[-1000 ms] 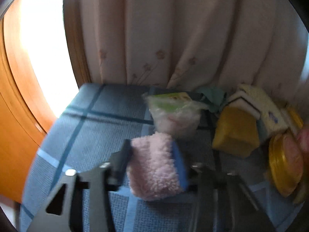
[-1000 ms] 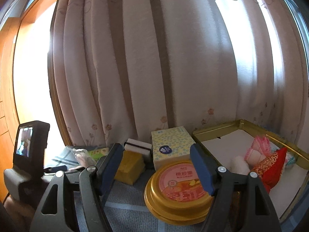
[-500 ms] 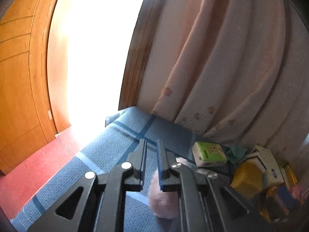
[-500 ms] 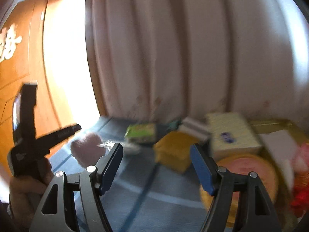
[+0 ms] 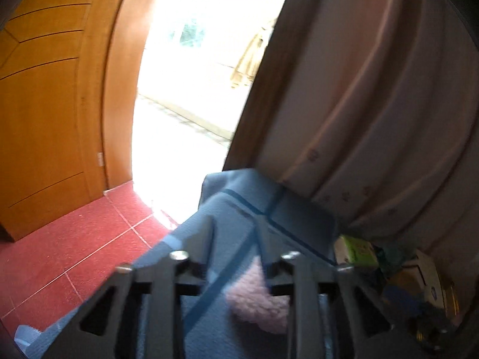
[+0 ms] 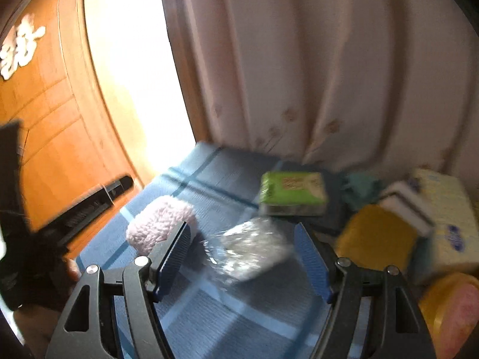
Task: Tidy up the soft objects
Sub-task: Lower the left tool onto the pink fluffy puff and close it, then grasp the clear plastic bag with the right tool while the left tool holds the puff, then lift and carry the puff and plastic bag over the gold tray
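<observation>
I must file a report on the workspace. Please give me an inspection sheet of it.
Surface: blue checked cloth over the table.
Job's things: pink fluffy piece lying free; clear plastic packet; yellow sponge.
Clutter: green pack, tissue box, gold round tin.
Grippers: left tongs have just been opening, holding nothing; right tongs open above the clear packet.
Cables: nothing seen.
Surroundings: curtain, wooden door, red floor.
</observation>
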